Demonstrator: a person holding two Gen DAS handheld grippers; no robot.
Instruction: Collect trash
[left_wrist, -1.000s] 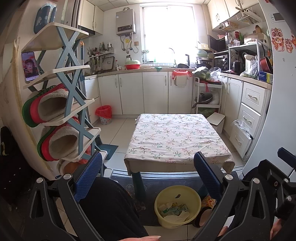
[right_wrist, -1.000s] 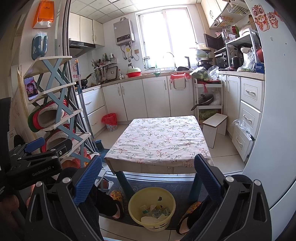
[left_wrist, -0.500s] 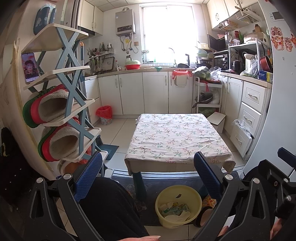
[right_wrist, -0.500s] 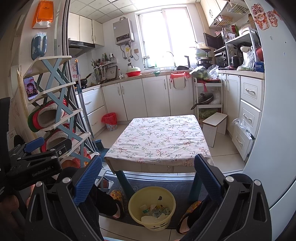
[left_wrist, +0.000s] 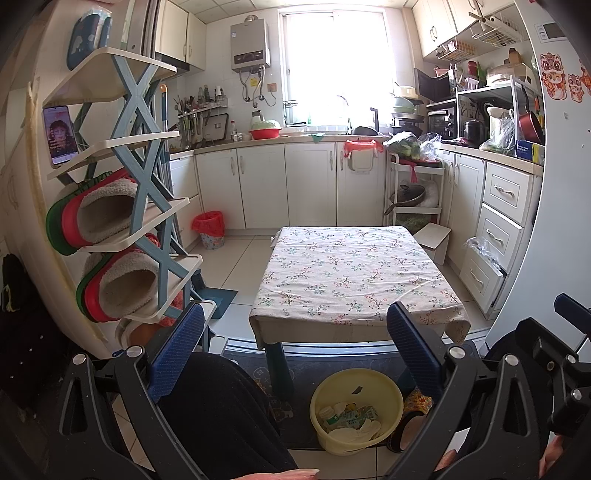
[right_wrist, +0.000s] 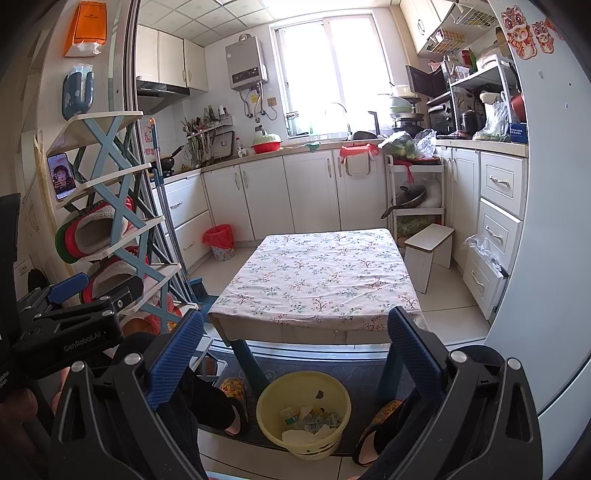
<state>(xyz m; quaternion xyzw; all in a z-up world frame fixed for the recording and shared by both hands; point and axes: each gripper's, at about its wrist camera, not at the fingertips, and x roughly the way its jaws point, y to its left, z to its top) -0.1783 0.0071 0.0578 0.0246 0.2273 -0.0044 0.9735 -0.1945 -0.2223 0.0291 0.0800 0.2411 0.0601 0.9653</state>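
A yellow plastic basin stands on the dark mat under the near edge of the low table. It holds trash: a small bottle, wrappers and white paper. The table has a flowered cloth with nothing on top. My left gripper is open and empty, held above the basin and the person's lap. My right gripper is open and empty, at the same height to the right of the left one.
A blue and white shoe rack with slippers stands close on the left. A red-lined waste bin sits by the far cabinets. A white stool and a drawer unit stand at the right. The person's slippered feet flank the basin.
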